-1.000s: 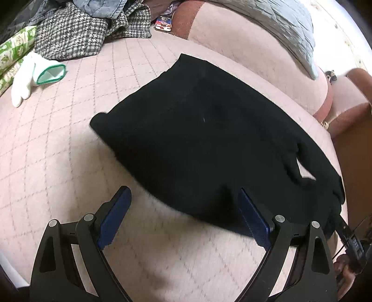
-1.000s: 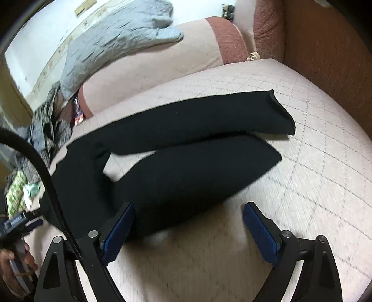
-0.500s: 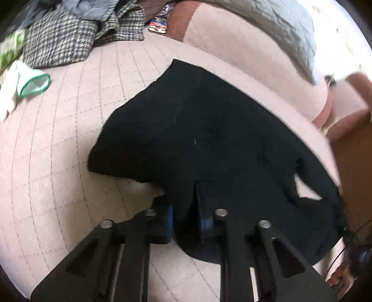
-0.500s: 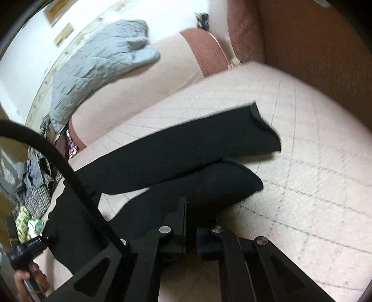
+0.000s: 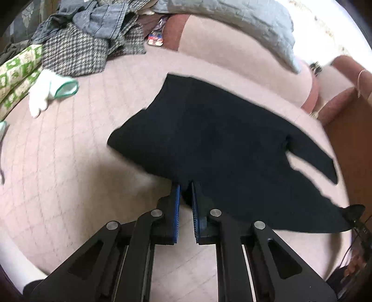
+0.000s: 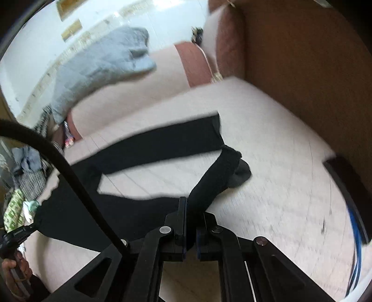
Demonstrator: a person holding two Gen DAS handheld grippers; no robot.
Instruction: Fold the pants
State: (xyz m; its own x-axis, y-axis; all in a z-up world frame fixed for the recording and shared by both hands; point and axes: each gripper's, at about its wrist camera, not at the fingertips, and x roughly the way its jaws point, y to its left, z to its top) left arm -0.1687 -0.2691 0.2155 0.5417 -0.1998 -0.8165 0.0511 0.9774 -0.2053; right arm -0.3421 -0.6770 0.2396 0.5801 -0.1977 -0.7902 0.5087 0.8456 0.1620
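left tongs (image 5: 185, 192): clamped on waist-end edge of my black knit pants (image 5: 220, 144)
right tongs (image 6: 191, 209): clamped on near leg
step: lift together, lay near leg onto far leg, edges matched

Grey quilt (image 5: 244, 21), houndstooth cloth (image 5: 76, 55), white glove (image 5: 46, 93), pink sofa (image 5: 58, 162).

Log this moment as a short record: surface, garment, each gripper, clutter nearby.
surface: pink quilted cushion
garment: black pants spread on the cushion, near leg lifted and bent toward the far leg
left gripper: shut on the near edge of the pants' upper part
right gripper: shut on the near leg
clutter: white glove, houndstooth cloth at the far left; grey quilted blanket on the backrest
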